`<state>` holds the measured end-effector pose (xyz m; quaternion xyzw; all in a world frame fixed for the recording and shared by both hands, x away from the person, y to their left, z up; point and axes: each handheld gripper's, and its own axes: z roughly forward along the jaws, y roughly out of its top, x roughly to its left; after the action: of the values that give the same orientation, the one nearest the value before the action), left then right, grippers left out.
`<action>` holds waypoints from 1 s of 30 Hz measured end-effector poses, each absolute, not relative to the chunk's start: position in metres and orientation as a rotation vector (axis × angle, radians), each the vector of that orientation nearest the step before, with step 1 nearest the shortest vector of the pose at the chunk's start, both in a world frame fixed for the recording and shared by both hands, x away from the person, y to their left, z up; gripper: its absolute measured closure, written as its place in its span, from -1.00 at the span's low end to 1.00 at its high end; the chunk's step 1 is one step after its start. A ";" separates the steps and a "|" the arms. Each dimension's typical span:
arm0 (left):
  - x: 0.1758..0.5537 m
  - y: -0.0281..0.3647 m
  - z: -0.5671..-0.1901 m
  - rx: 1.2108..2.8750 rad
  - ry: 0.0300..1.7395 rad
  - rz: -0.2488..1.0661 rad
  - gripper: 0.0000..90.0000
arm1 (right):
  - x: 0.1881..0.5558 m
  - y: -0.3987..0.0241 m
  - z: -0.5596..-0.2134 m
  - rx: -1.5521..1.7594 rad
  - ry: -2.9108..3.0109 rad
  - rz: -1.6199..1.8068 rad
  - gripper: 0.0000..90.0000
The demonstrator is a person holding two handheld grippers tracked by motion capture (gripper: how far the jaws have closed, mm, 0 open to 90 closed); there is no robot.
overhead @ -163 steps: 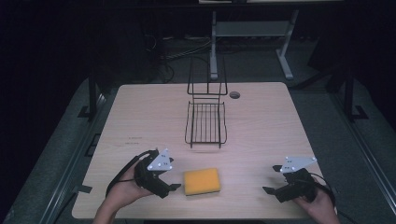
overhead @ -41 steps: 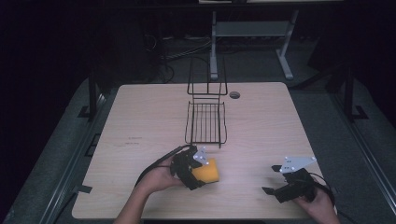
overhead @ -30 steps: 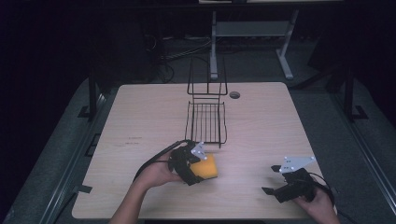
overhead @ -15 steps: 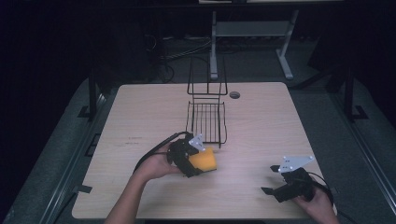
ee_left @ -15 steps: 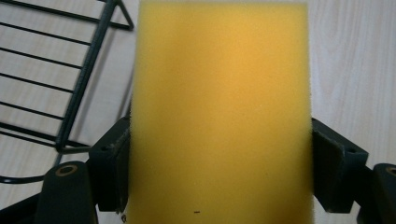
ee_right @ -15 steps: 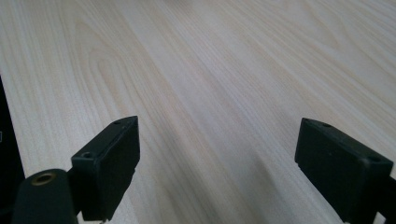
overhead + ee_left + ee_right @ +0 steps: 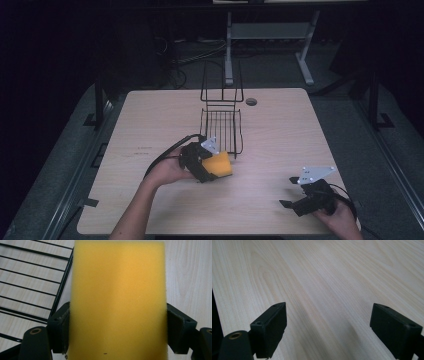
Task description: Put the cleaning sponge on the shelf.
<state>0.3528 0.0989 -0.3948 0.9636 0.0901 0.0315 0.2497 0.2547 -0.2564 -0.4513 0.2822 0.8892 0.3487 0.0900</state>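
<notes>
A yellow sponge hangs above the table, clamped in my left gripper, just in front of the black wire rack. In the left gripper view the sponge is squeezed between both jaws, and the rack's wires lie below and to the left. My right gripper rests at the table's front right, open, with nothing between its jaws. In the right gripper view its open gripper looks along bare wood.
The light wooden table has a round cable hole near its back edge. The rack's upright back frame rises behind its flat tray. A metal stand is on the dark floor beyond the table.
My left gripper closed on the sponge, lifted it off the table, and carried it forward and right toward the rack's front edge. The right gripper has stayed where it was.
</notes>
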 end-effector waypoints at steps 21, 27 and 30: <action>0.372 0.101 -0.387 2.609 0.254 0.088 -0.52 | 0.255 -0.255 -0.451 0.837 2.640 1.039 -0.70; 0.379 0.099 -0.382 2.607 0.243 0.093 -0.52 | 0.255 -0.255 -0.450 0.839 2.637 1.041 -0.70; 0.382 0.097 -0.381 2.609 0.247 0.093 -0.52 | 0.255 -0.255 -0.450 0.837 2.640 1.040 -0.70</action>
<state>0.3822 0.0972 -0.3812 0.9616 0.0909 0.0342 0.2565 0.2552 -0.2551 -0.4500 0.2817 0.8886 0.3501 0.0914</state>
